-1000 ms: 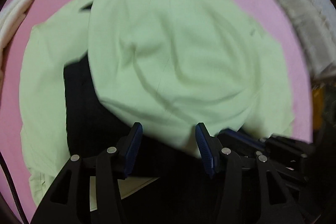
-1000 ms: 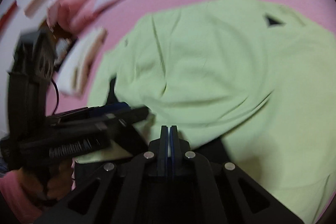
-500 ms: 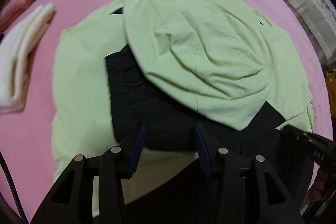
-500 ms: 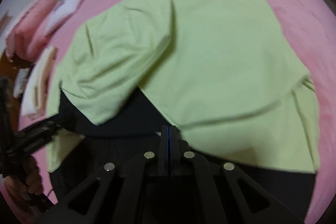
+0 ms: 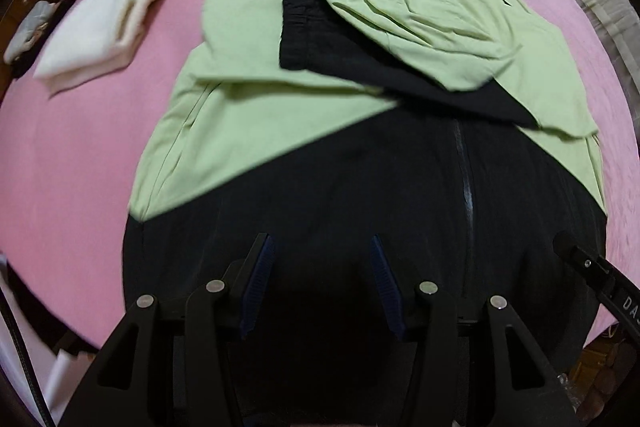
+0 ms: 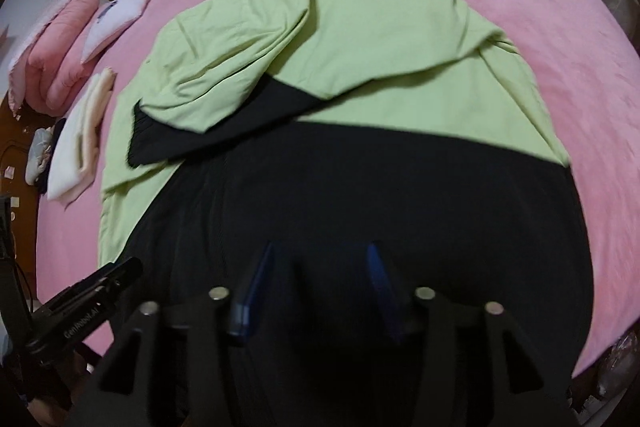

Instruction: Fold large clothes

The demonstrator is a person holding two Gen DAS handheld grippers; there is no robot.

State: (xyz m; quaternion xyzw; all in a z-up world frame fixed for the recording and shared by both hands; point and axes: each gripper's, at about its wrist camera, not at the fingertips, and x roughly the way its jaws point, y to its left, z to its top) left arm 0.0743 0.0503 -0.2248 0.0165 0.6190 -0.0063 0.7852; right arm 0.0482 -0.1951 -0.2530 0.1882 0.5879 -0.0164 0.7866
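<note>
A large light-green and black jacket (image 5: 280,131) lies spread on the bed's pink fleece cover (image 5: 72,155), its black lower body nearest both cameras and its green upper part toward twelve o'clock. A green sleeve with a black ribbed cuff (image 5: 296,39) is folded across the chest, and a zip line runs down the black panel at about one o'clock from the left gripper.

The left gripper (image 5: 320,281) hangs over the black hem with its jaws about half apart and nothing between the blue pads. The right gripper (image 6: 320,279) hangs over the same black panel; its jaws have just been opening and now stand about half apart, with no cloth between them. Motion blur softens this view, so whether the pad tips brush the fabric cannot be told.

Around the jacket: a folded stack of cream-white cloth (image 5: 116,15) lies at ten o'clock on the bed in the left view, well apart from the jacket's green shoulder. Past it at eleven o'clock lie a rolled pink quilt (image 6: 56,55) and a white pillow (image 6: 120,15). A small grey bundle (image 6: 38,155) sits at the bed's edge at nine o'clock in the right view, possibly clothing. Each gripper's black body cuts into the other's view at the lower corner, covering part of the bed edge.
</note>
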